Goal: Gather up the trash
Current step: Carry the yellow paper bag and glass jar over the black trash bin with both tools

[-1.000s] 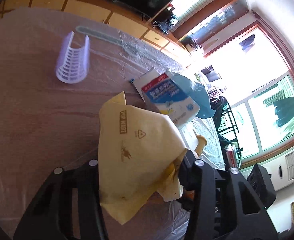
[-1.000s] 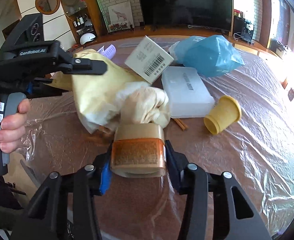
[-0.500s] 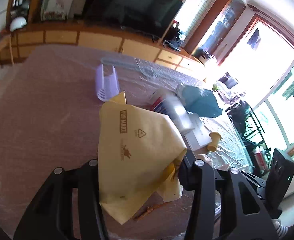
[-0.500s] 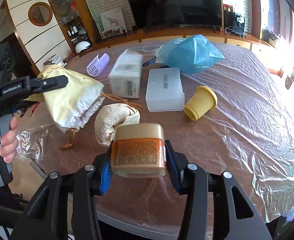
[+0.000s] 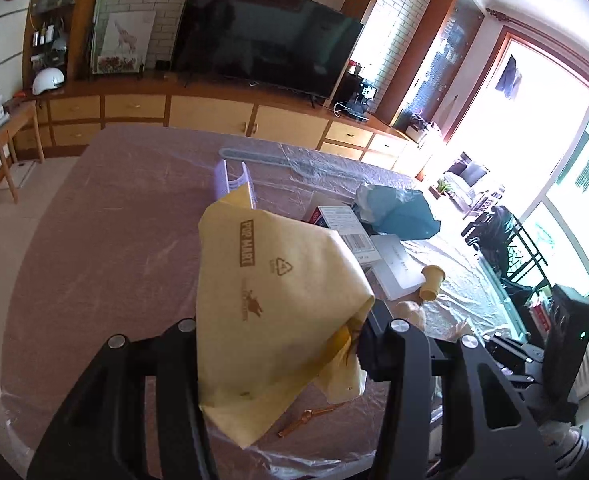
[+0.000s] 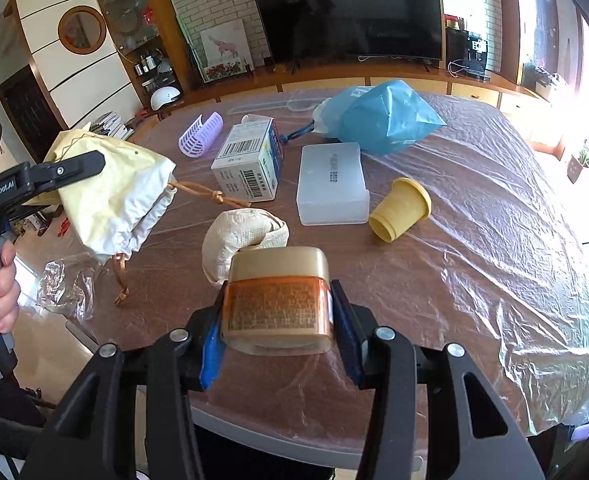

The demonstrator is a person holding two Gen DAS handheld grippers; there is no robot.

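Note:
My left gripper [image 5: 282, 330] is shut on a yellow drawstring pouch [image 5: 274, 292] with brown print, held in the air over the table's near left edge. In the right wrist view the pouch [image 6: 110, 188] hangs open-mouthed from the left gripper [image 6: 76, 170], its brown cord trailing down. My right gripper [image 6: 278, 320] is shut on an amber jar [image 6: 278, 300] with a pale gold lid, held above the table's front edge. A crumpled paper towel [image 6: 242, 236] lies just beyond the jar.
On the film-covered table [image 6: 474, 280] lie a yellow cup [image 6: 400, 208] on its side, a white plastic box [image 6: 332, 184], a barcoded carton [image 6: 248, 164], a blue bag [image 6: 378, 120] and a purple ribbed holder [image 6: 200, 134]. Crumpled clear plastic [image 6: 66, 284] sits at the left edge.
My left gripper has lifted the pouch up and away to the left of the pile. The carton that was tilted beside it now rests on the table. The jar stays gripped.

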